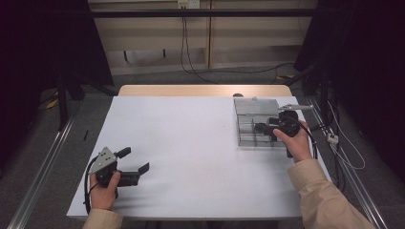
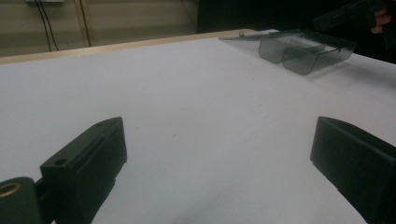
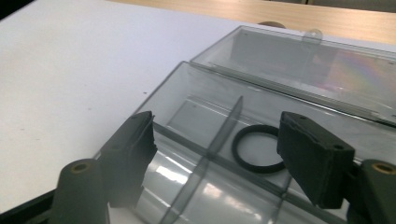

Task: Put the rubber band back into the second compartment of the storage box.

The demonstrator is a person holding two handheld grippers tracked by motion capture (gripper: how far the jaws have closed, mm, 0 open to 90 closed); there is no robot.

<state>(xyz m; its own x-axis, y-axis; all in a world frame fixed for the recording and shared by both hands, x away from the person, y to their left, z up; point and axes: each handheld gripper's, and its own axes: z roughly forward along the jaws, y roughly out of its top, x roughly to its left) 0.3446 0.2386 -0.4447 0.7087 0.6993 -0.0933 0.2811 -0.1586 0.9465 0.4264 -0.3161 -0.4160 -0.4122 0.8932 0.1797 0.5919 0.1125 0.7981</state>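
A clear grey plastic compartment box (image 1: 237, 125) sits at the table's right side, its lid (image 1: 255, 106) folded open behind it. A black ring (image 3: 237, 151) lies flat in one compartment of the box (image 3: 187, 88), just right of a divider. My right gripper (image 1: 263, 128) hovers over the box, open, its jaws either side of the divider and ring with nothing between the pads (image 3: 217, 135). My left gripper (image 1: 136, 159) rests near the front left of the table, open and holding nothing (image 2: 219, 140). The box (image 2: 303, 49) lies far ahead of it.
The white table top (image 1: 191, 143) is bare between the two hands. A wooden strip (image 1: 205, 90) runs along the far edge. Cables and dark stands surround the table on the floor.
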